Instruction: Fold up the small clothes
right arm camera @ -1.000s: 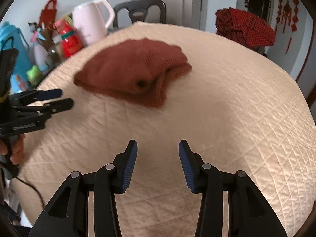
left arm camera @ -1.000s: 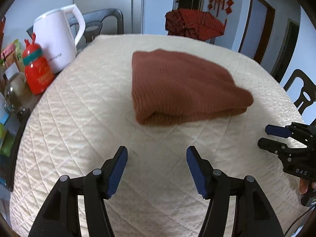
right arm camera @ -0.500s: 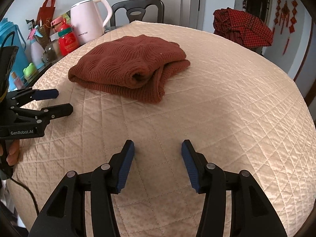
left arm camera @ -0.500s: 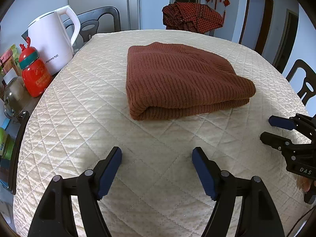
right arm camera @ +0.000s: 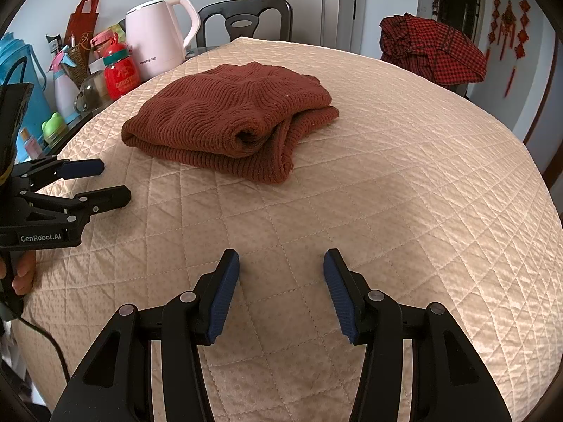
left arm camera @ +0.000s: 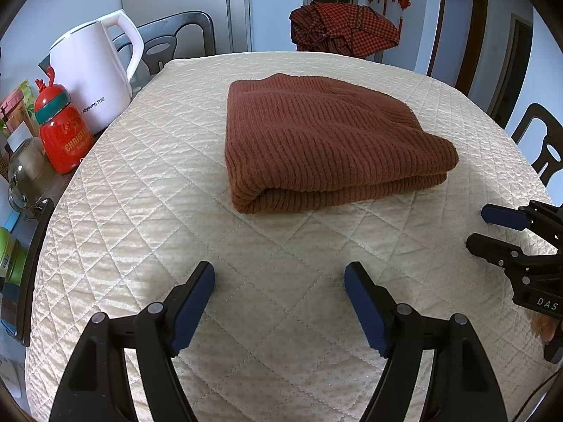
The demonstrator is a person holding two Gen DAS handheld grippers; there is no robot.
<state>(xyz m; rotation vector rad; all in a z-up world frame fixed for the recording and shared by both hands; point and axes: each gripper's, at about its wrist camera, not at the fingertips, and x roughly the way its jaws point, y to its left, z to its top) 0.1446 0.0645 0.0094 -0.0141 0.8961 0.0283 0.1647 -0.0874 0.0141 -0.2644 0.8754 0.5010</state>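
Observation:
A rust-brown knitted sweater (left arm camera: 323,140) lies folded in a thick bundle on the cream quilted table cover (left arm camera: 147,211); it also shows in the right wrist view (right arm camera: 228,123). My left gripper (left arm camera: 279,277) is open and empty, low over the cover, short of the sweater's near fold. My right gripper (right arm camera: 281,267) is open and empty, also short of the sweater. Each gripper shows in the other's view: the right one (left arm camera: 492,228) at the right edge, the left one (right arm camera: 102,179) at the left edge.
A pink-white kettle (left arm camera: 95,77), a red jar (left arm camera: 65,133) and several bottles stand off the table's left side. A red checked cloth (left arm camera: 341,28) hangs over a chair at the far end. Dark chairs (left arm camera: 542,147) stand around the table.
Both grippers have drawn back a little from the sweater and opened slightly wider. The sweater lies as it did.

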